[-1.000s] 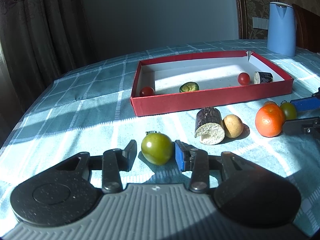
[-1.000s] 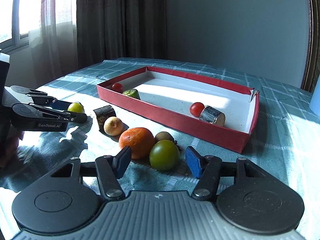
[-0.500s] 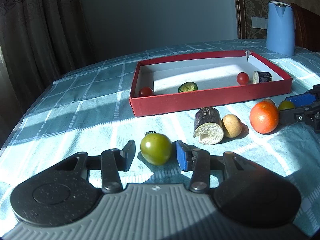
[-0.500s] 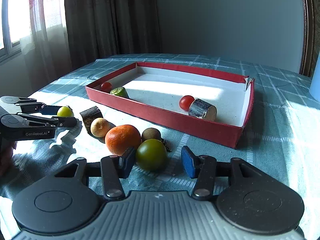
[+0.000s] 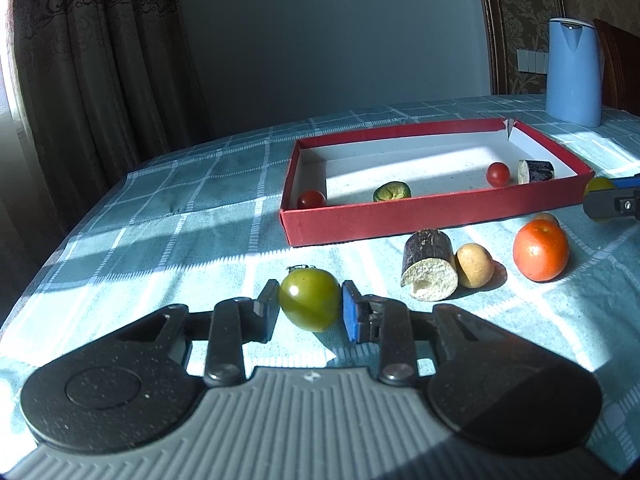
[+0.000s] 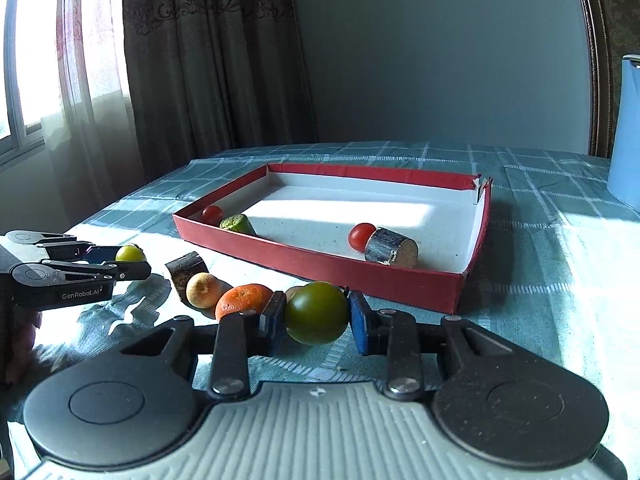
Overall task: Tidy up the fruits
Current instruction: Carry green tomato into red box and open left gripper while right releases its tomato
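Fruits lie scattered on a table [image 5: 168, 216] covered with a teal checked cloth, some loose and some inside a shallow red cardboard box with a white floor [image 5: 404, 224]. The left tool [image 5: 310, 308] has just been closing its jaws, which now press both sides of a round green tomato with a stem [image 5: 310, 300]; whether that tomato is clear of the cloth cannot be told. The right tool [image 6: 316, 316] has also just been closing and is clamped on a second, larger green tomato [image 6: 317, 313], which hides most of a small brown fruit behind it. Beside it sit a round orange tangerine [image 6: 244, 298], a pale yellow-brown round fruit [image 6: 203, 289] and a dark-skinned cylindrical chunk with a pale cut face [image 6: 186, 270], the last two touching. In the box are two small red cherry tomatoes [image 6: 212, 214] [image 6: 360, 235], a green cut piece [image 6: 236, 223] and another dark cylindrical chunk [image 6: 390, 248] touching the nearer-right cherry tomato. A light blue plastic kettle [image 5: 574, 72] stands beyond the box, cut off at the edge in the right wrist view. At the far left of that view a person's hand is only partly visible in shadow.
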`<move>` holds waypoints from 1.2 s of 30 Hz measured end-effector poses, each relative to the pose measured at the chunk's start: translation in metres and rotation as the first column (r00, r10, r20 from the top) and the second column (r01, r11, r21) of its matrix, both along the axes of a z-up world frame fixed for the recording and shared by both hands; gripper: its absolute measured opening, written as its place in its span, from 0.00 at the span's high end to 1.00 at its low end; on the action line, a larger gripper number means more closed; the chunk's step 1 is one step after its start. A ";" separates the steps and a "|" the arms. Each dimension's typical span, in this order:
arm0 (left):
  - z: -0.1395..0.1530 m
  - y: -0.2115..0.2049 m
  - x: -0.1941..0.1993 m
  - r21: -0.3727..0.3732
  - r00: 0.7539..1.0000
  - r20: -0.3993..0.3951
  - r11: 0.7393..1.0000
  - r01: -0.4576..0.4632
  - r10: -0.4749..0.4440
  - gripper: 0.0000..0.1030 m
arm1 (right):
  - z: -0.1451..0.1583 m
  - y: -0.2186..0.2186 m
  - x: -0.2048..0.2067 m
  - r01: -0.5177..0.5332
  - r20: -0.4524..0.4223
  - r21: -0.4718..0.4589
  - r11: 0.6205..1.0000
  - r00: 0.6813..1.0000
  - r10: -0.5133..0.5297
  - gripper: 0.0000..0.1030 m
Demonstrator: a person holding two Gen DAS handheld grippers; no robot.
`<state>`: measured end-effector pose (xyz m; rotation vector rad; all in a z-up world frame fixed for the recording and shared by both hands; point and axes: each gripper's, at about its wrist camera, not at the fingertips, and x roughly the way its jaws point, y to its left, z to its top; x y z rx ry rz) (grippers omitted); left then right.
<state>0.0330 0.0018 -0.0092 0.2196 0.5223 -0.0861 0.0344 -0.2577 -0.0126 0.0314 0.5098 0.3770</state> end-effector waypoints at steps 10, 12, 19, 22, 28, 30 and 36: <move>0.014 -0.016 0.020 0.020 1.000 0.015 1.000 -0.009 0.008 0.71 | 0.028 -0.015 0.025 0.102 0.088 -0.014 0.995 0.991 -0.100 0.68; 0.021 -0.022 0.029 0.017 1.000 0.031 1.000 -0.002 0.001 0.71 | 0.032 -0.015 0.038 0.125 0.099 -0.027 0.992 0.988 -0.122 0.68; 0.031 -0.033 0.078 -0.023 0.999 0.018 0.999 -0.029 0.029 0.71 | 0.020 -0.014 0.099 0.203 0.038 -0.082 0.976 0.979 -0.201 0.69; 0.030 -0.037 0.103 -0.026 0.999 0.006 0.998 -0.052 0.053 0.71 | 0.011 -0.015 0.116 0.221 0.003 -0.099 0.970 0.975 -0.222 0.69; 0.023 -0.043 0.139 -0.031 0.997 -0.040 0.997 -0.074 0.073 0.71 | -0.003 -0.014 0.139 0.229 -0.046 -0.123 0.966 0.971 -0.236 0.69; 0.020 -0.045 0.148 -0.023 0.995 -0.058 0.996 -0.084 0.083 0.71 | -0.006 -0.014 0.145 0.227 -0.067 -0.119 0.967 0.970 -0.236 0.68; 0.012 -0.050 0.157 -0.009 0.993 -0.084 0.996 -0.086 0.085 0.71 | -0.012 -0.016 0.156 0.234 -0.100 -0.121 0.965 0.964 -0.247 0.68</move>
